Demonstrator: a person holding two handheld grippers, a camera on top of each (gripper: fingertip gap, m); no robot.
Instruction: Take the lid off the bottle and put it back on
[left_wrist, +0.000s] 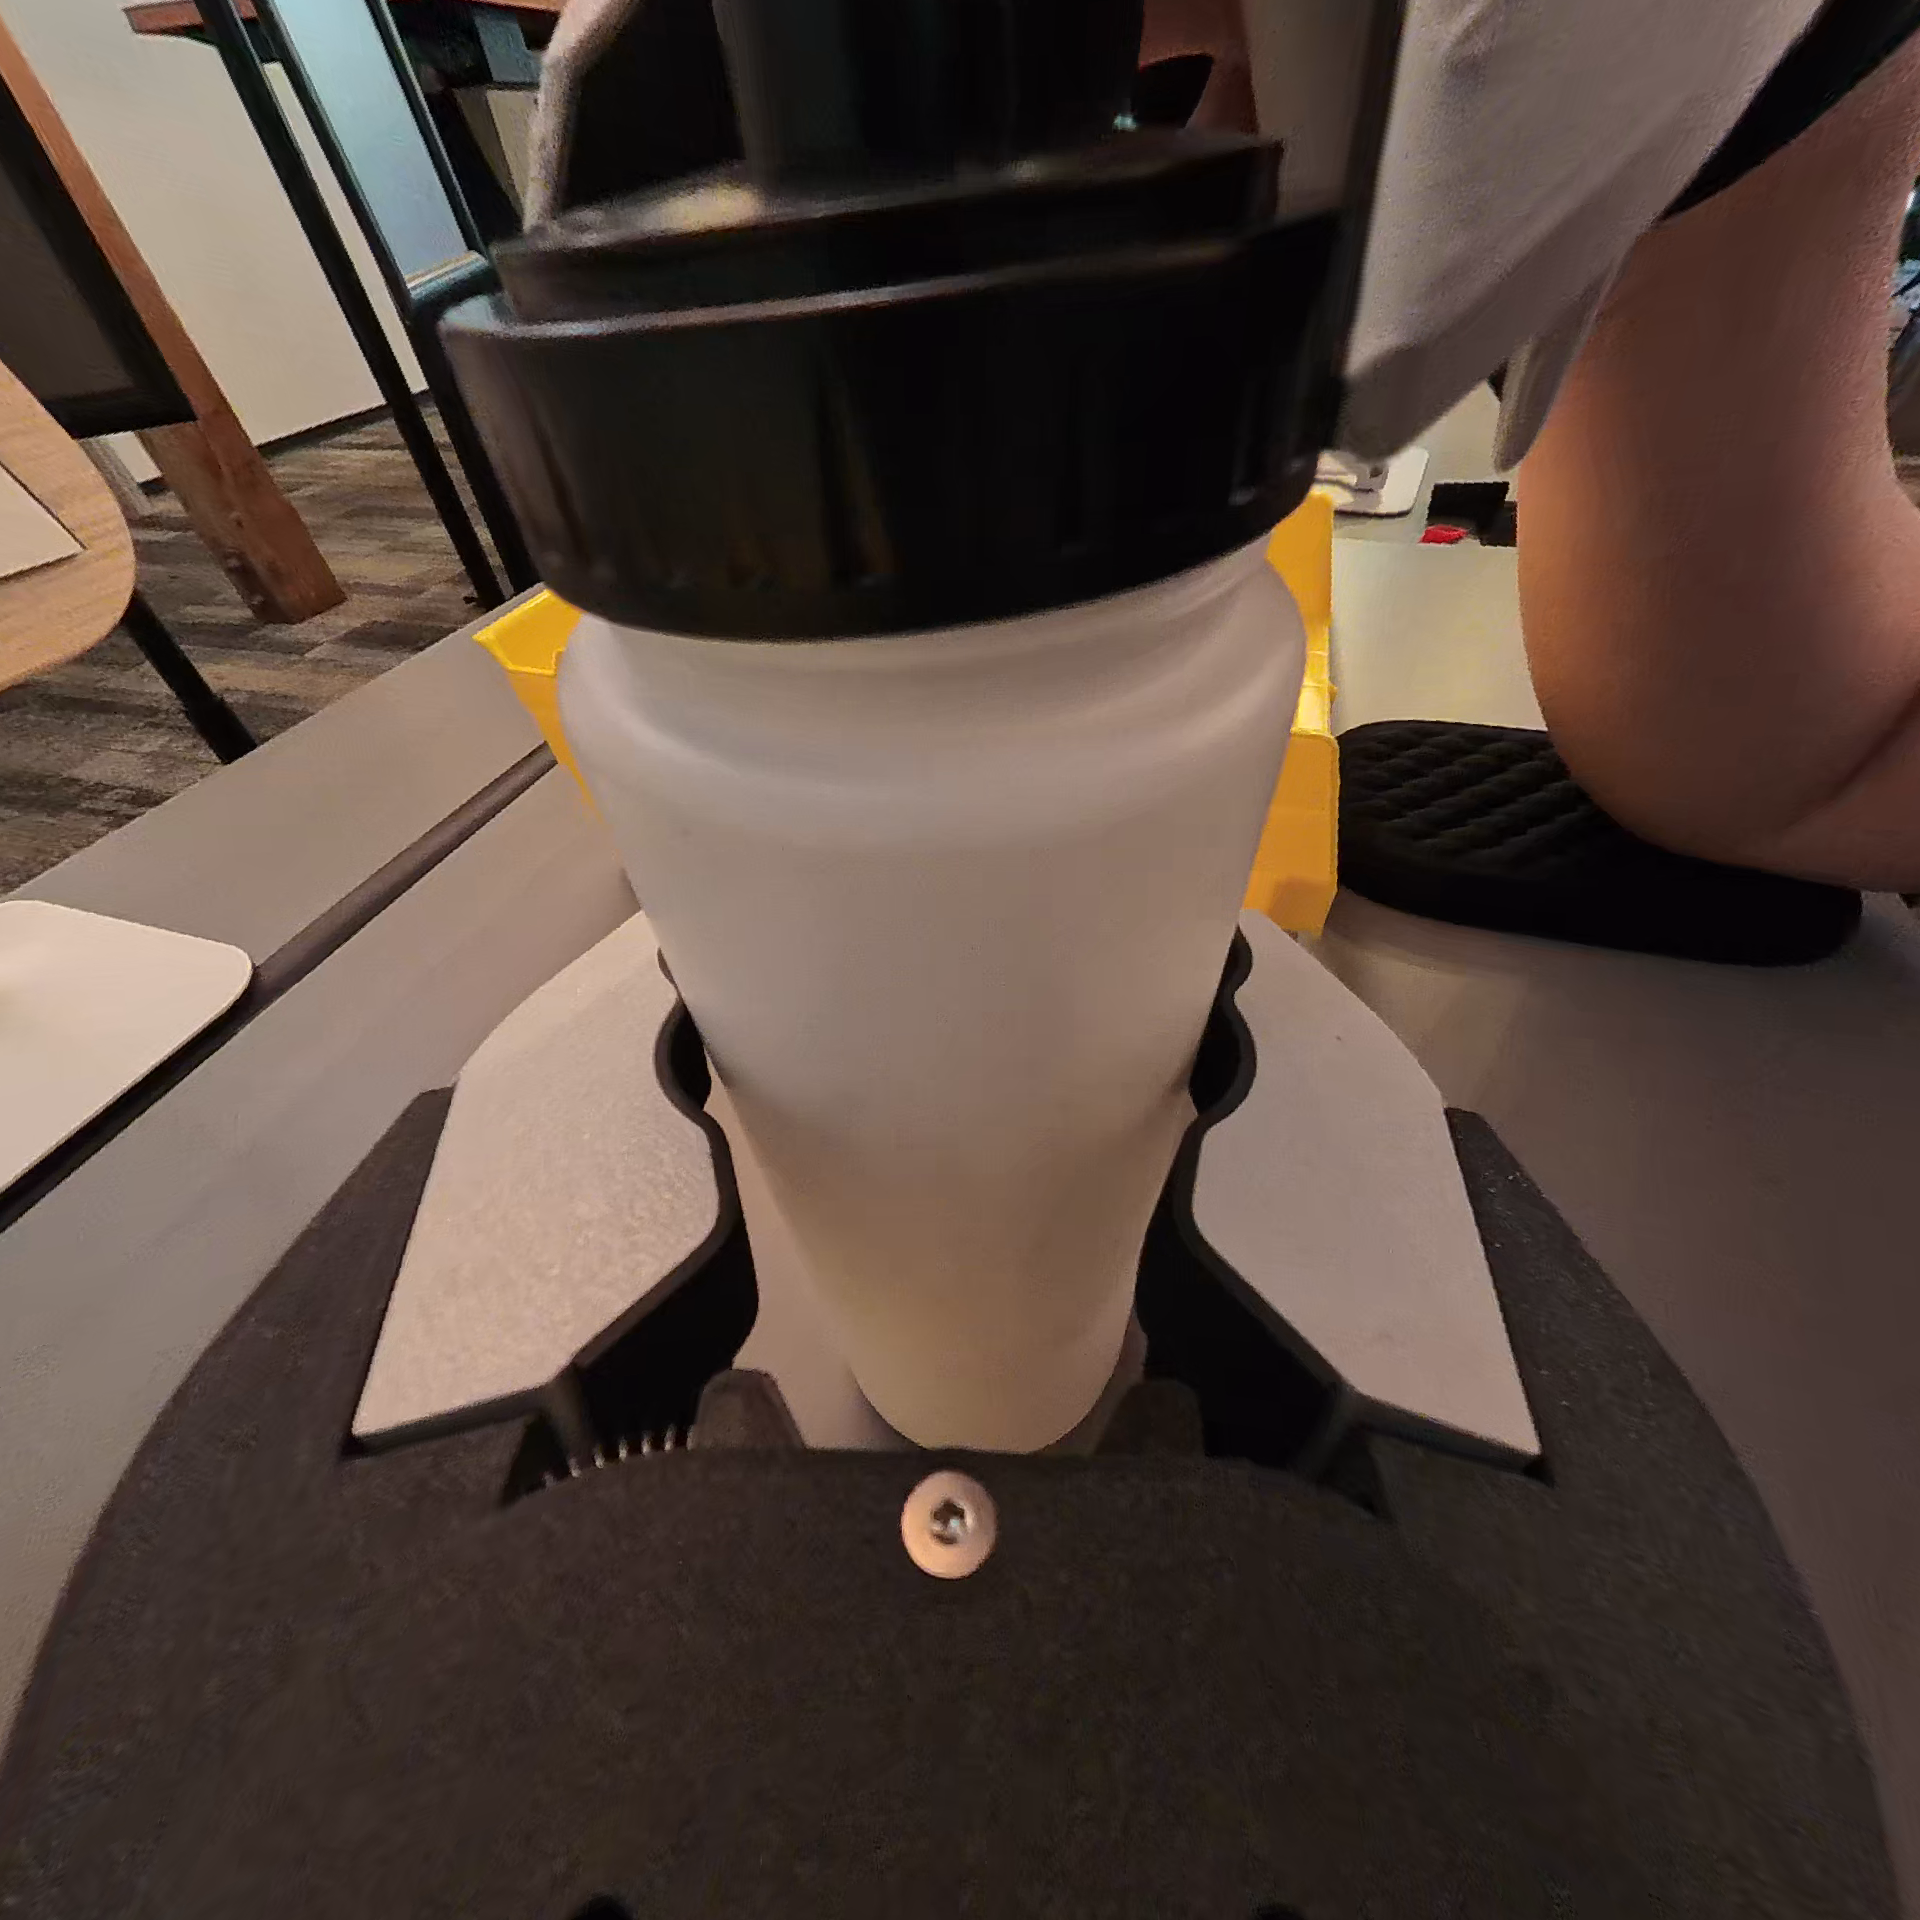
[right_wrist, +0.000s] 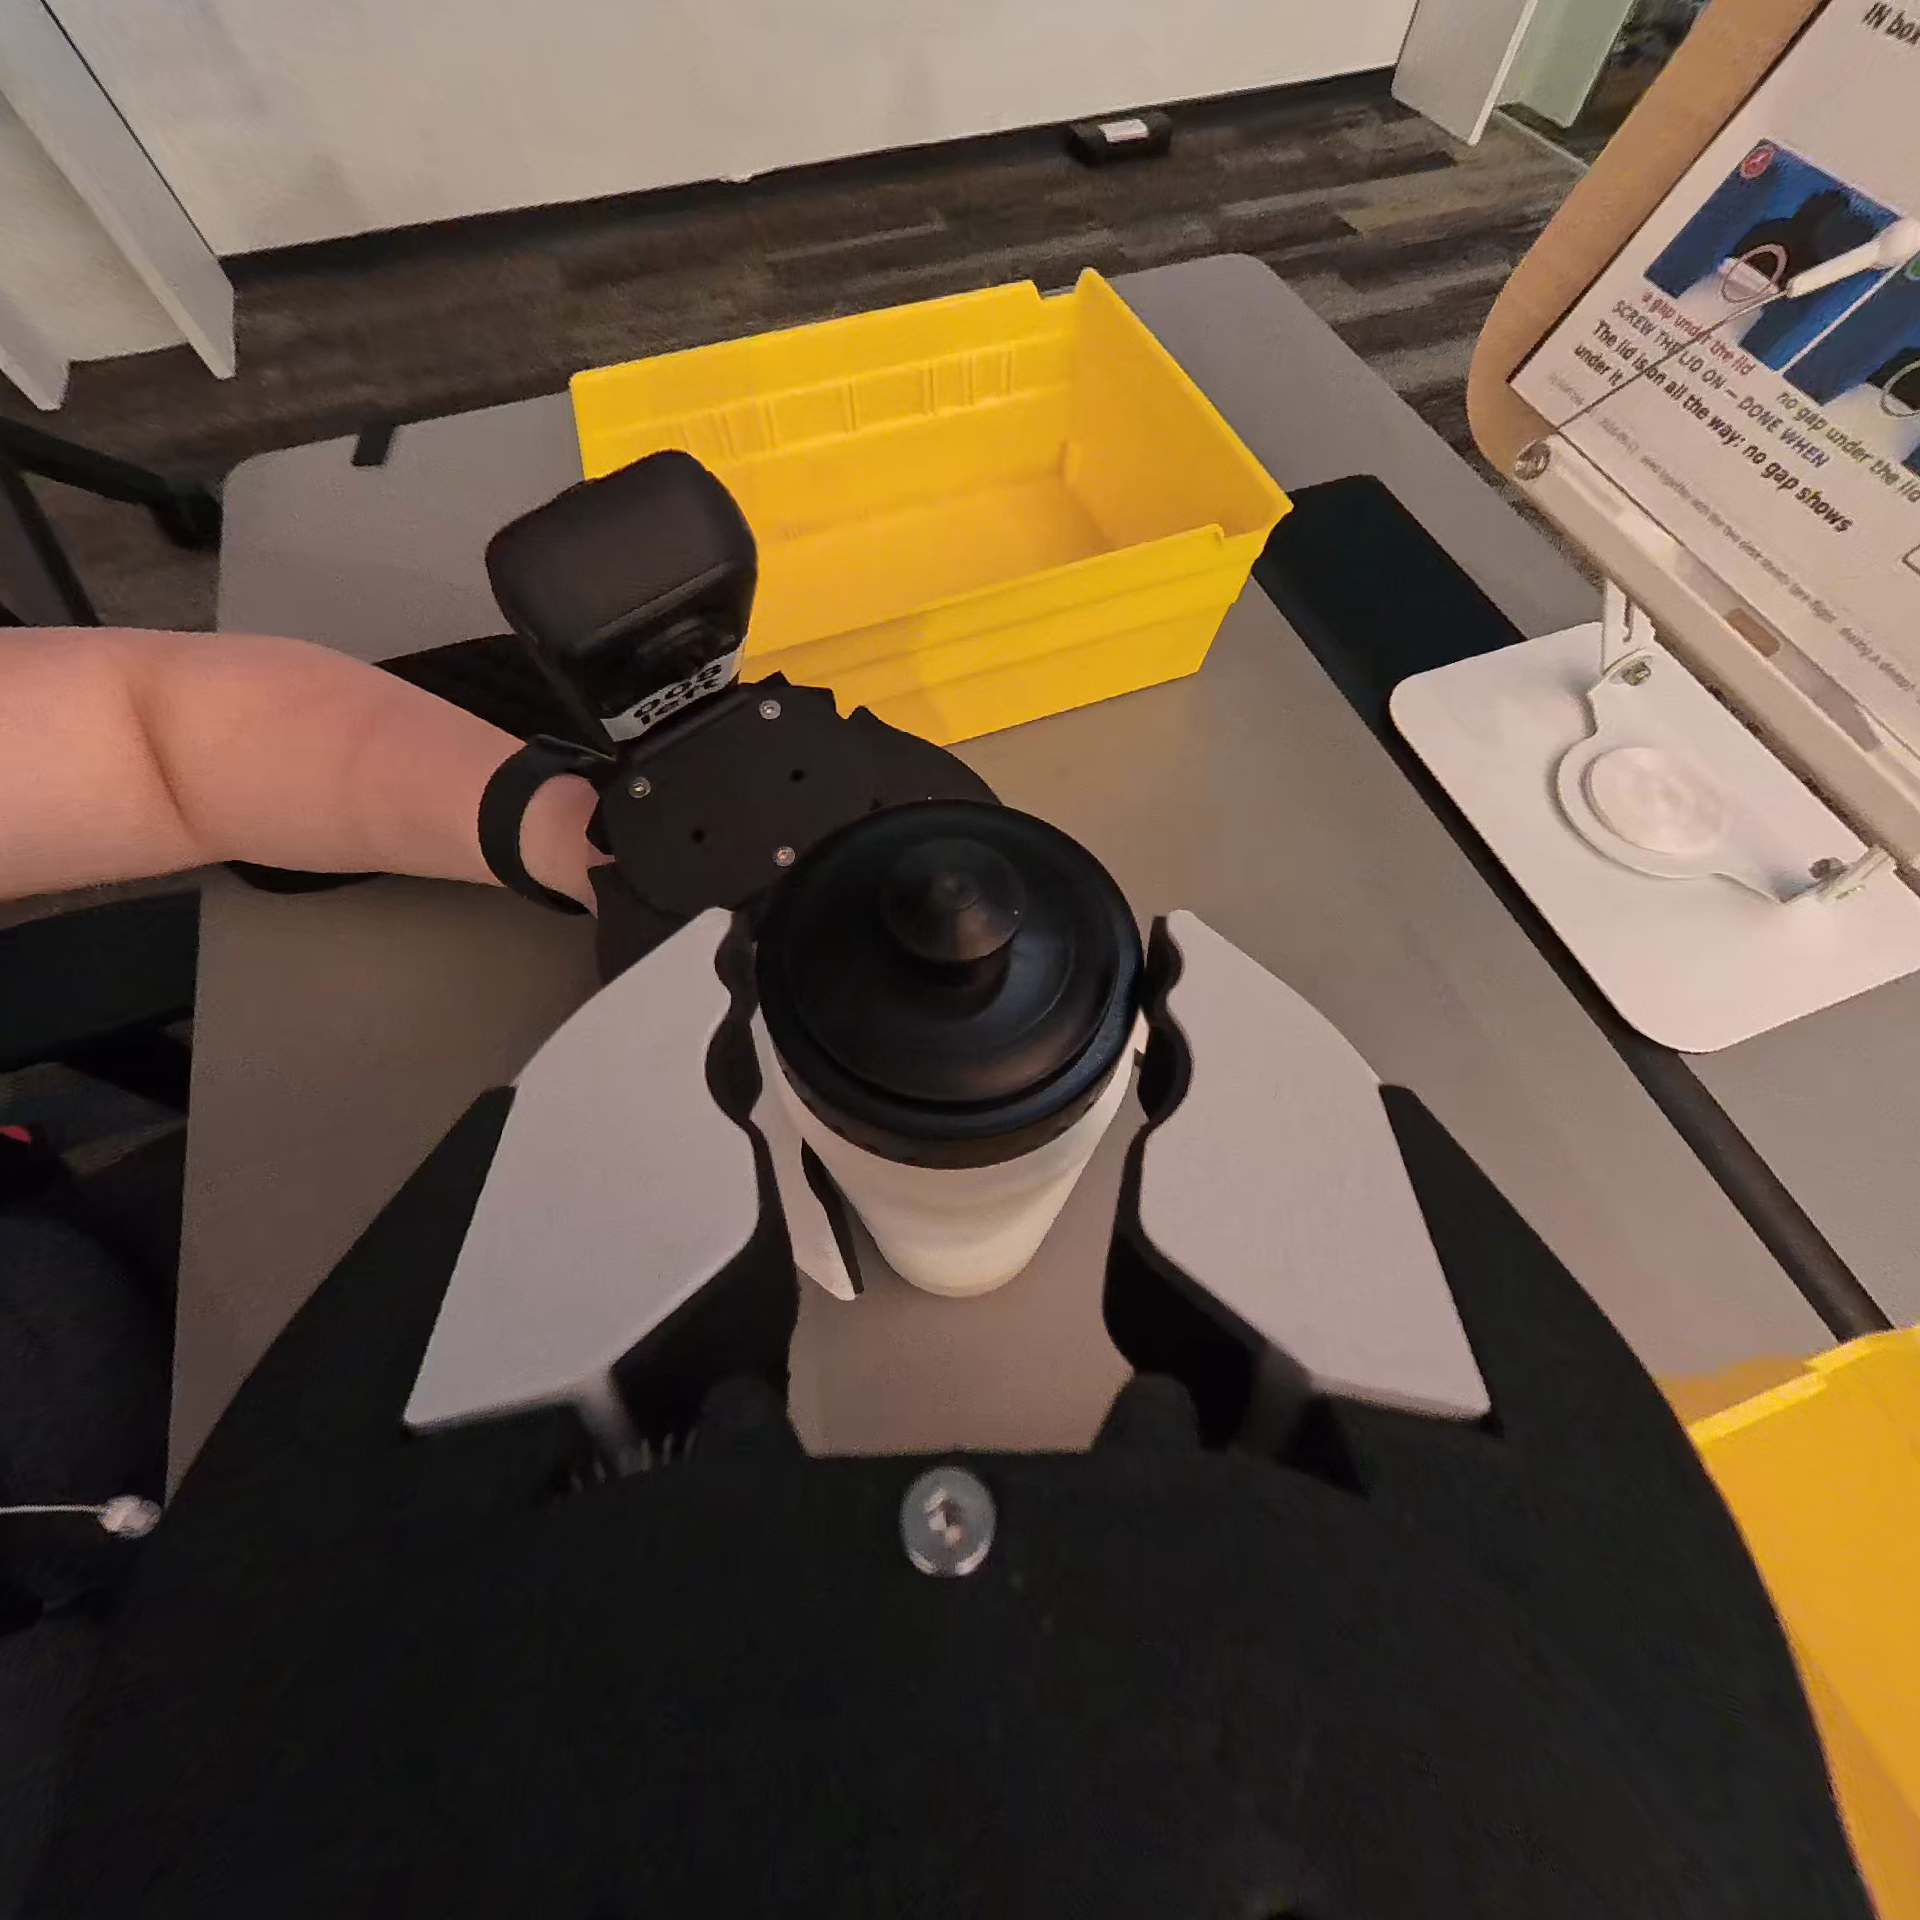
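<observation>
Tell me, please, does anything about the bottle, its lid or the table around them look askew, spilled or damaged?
Nothing stands out. The black lid sits level on the white bottle, which stands upright on the grey table in the left gripper. No spill or damage shows, and the yellow bin behind looks empty.

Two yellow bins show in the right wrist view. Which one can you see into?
The far yellow bin, behind the bottle, shows its bare inside. The near yellow bin, at the lower right edge, shows only an outer corner.

Frosted white bottle (left_wrist: 935, 935) with black lid (left_wrist: 894, 436); yellow bin (right_wrist: 935, 540); grey worktop (right_wrist: 1195, 831); black quilted pad (left_wrist: 1558, 831).
</observation>
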